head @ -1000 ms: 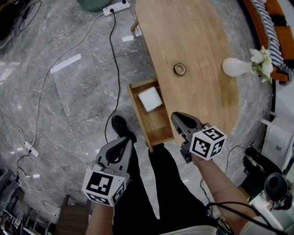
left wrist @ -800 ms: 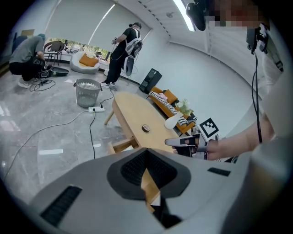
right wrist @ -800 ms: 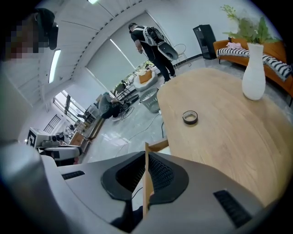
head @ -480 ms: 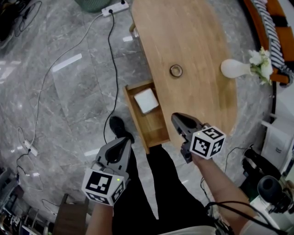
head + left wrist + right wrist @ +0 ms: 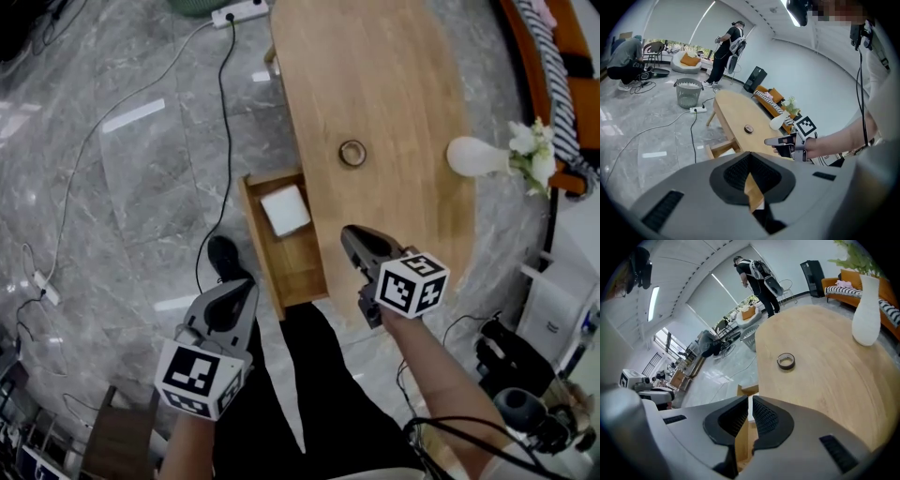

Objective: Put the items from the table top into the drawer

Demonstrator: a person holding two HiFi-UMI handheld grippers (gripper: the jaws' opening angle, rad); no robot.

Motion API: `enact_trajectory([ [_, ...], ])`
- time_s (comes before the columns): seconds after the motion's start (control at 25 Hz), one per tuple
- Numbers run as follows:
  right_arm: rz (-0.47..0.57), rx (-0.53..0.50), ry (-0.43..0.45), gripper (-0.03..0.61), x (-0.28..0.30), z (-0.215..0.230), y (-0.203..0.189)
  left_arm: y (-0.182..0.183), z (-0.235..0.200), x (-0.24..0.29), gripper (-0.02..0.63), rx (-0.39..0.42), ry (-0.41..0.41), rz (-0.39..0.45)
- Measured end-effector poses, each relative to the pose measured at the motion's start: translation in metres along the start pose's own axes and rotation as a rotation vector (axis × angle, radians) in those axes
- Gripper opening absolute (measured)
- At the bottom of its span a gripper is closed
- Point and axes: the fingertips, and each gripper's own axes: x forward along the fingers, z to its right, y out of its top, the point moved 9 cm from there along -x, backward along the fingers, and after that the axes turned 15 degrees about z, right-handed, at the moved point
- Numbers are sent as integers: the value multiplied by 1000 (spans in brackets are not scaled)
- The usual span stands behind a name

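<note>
A brown tape roll [image 5: 352, 153] [image 5: 786, 361] [image 5: 748, 128] lies on the oval wooden table [image 5: 394, 75]. The open drawer [image 5: 253, 234] juts from the table's left side, and a white box [image 5: 285, 209] lies in it. My right gripper [image 5: 347, 234] [image 5: 750, 397] hovers over the table's near edge beside the drawer, short of the roll. Its jaws are shut to a thin slit with nothing between them. My left gripper [image 5: 246, 284] [image 5: 749, 154] hangs over the floor below the drawer, shut and empty. The right gripper [image 5: 780, 140] also shows in the left gripper view.
A white vase with flowers [image 5: 473, 155] [image 5: 866, 310] stands at the table's right edge. A power strip [image 5: 239, 11] and cables [image 5: 220, 84] lie on the marble floor. A striped sofa [image 5: 553, 56] is at far right. People and a wire bin [image 5: 688, 92] are behind.
Both grippers have drifted a little down and left in the head view, and the table and drawer have shifted left. Both pairs of jaws look the same as before.
</note>
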Motion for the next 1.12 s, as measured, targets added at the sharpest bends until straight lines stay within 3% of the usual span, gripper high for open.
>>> enact_trajectory([
  [0.64, -91, -162, 22, 66, 45, 37, 29, -16, 4, 21, 0, -51, 53, 16],
  [0.76, -123, -207, 24, 98, 56, 45, 37, -13, 4, 27, 2, -62, 65, 28],
  [1.12, -177, -343, 24, 99, 86, 55, 58, -12, -3, 30, 1, -79, 92, 43],
])
